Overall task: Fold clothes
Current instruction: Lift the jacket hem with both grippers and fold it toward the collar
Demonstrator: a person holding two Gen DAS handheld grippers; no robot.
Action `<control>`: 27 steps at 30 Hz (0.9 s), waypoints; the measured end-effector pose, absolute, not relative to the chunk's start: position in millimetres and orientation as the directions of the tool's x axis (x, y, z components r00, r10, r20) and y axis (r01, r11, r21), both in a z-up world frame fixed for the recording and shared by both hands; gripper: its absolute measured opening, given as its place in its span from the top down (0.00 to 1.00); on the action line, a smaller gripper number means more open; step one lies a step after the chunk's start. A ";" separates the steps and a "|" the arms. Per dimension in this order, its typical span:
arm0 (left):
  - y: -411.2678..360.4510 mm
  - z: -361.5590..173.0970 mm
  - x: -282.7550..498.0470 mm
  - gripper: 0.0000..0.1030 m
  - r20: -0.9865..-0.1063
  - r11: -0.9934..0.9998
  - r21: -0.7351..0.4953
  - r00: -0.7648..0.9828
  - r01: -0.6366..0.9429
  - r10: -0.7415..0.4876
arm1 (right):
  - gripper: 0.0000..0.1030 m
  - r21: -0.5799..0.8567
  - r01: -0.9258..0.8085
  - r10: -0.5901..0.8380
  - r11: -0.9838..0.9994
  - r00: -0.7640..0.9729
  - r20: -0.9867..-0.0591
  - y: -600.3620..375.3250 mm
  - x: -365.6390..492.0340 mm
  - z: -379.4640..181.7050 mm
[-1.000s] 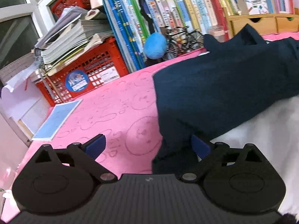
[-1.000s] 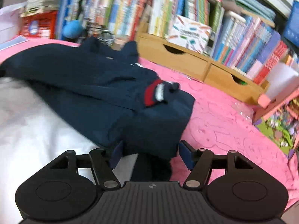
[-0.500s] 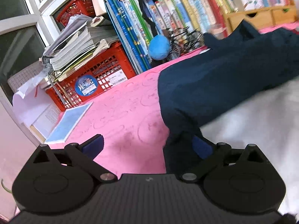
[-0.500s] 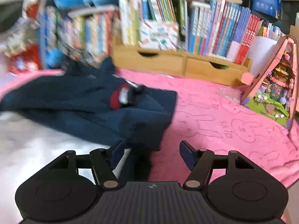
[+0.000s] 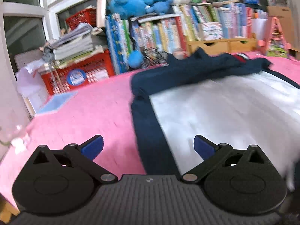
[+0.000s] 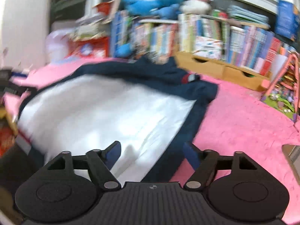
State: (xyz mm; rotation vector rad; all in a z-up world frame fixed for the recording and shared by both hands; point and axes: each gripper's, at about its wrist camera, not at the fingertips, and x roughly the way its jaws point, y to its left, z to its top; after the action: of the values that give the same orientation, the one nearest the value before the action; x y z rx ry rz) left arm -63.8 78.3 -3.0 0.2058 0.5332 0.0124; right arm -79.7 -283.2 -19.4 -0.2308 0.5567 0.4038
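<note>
A navy and white garment (image 5: 215, 108) lies spread on the pink table cover (image 5: 84, 116). Its navy upper part is folded back over the white panel at the far side, with a red and white cuff (image 6: 188, 78) showing. My left gripper (image 5: 148, 144) is open above the garment's navy left edge, holding nothing. My right gripper (image 6: 151, 152) is open above the garment's navy right edge (image 6: 187, 131), also empty. Both views are motion-blurred.
A long row of books (image 5: 187, 30) and wooden drawers (image 6: 225, 71) line the back. A red crate (image 5: 80, 73) with stacked papers stands at back left, blue plush toys (image 5: 138, 1) on top. A toy house (image 6: 281, 86) is at right.
Both grippers have pulled back and up from the garment. A second ago they sat low at the folded navy edge; now the whole white panel lies in view ahead of them.
</note>
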 end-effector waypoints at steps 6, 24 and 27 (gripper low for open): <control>32.8 -29.8 -127.7 0.00 -0.521 0.961 0.250 0.853 0.120 0.029 | 0.03 -0.229 -0.474 0.277 0.850 0.773 -0.571 -236.7 -147.3 -54.9; -9.3 -91.9 -103.6 0.00 -0.476 0.838 0.542 0.844 0.061 0.247 | 0.32 -0.421 -0.407 0.120 0.811 0.819 -0.560 -212.4 -155.6 -97.4; -6.8 -87.8 -103.4 0.00 -0.453 0.840 0.542 0.852 0.029 0.263 | 0.15 -0.419 -0.439 0.121 0.795 0.791 -0.600 -209.7 -155.7 -106.6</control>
State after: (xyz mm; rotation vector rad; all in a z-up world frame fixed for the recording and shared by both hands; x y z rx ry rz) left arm -103.4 -6.8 -87.8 0.5661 0.5439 0.1305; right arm -155.7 -209.7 -106.6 -0.5791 0.5864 0.3198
